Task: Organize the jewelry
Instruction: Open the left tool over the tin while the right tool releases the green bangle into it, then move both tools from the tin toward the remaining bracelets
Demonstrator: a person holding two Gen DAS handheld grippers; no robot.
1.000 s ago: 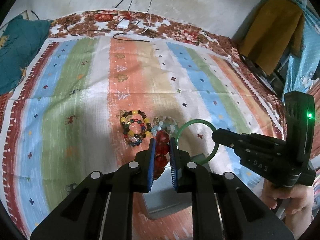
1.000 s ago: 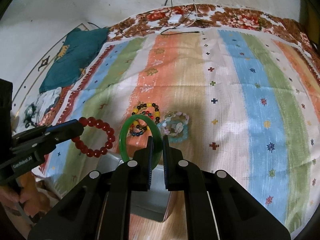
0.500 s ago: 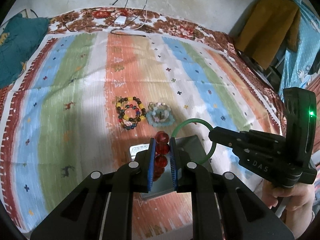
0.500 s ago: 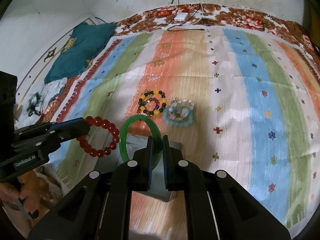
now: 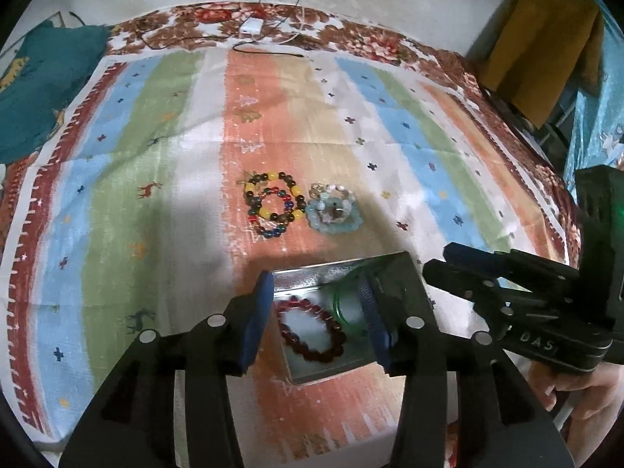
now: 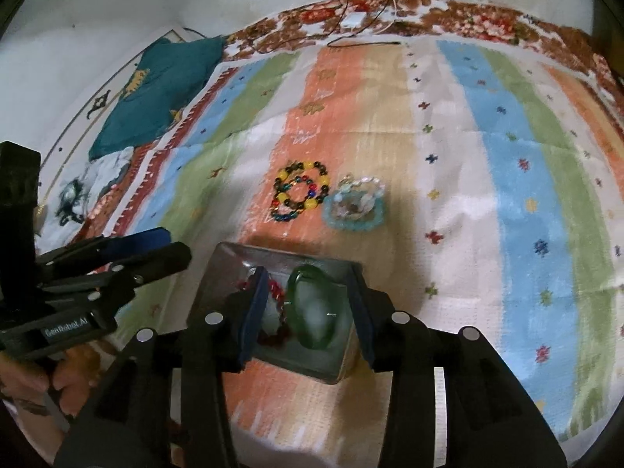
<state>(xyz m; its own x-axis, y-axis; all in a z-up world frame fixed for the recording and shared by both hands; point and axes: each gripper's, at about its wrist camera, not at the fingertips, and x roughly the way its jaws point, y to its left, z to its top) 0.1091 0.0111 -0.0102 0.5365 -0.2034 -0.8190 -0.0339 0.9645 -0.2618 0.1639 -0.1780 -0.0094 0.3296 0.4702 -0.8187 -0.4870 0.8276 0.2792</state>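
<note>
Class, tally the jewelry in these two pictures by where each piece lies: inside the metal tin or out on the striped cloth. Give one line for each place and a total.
In the metal tin: 2 (red bead bracelet, green bangle)
On the striped cloth: 2 clusters (multicoloured bead bracelets, pale blue bead bracelets)
Total: 4

Both grippers' jaws just opened, red bracelet (image 5: 312,329) and green bangle (image 6: 316,308) dropped into tin (image 5: 331,372)
</note>
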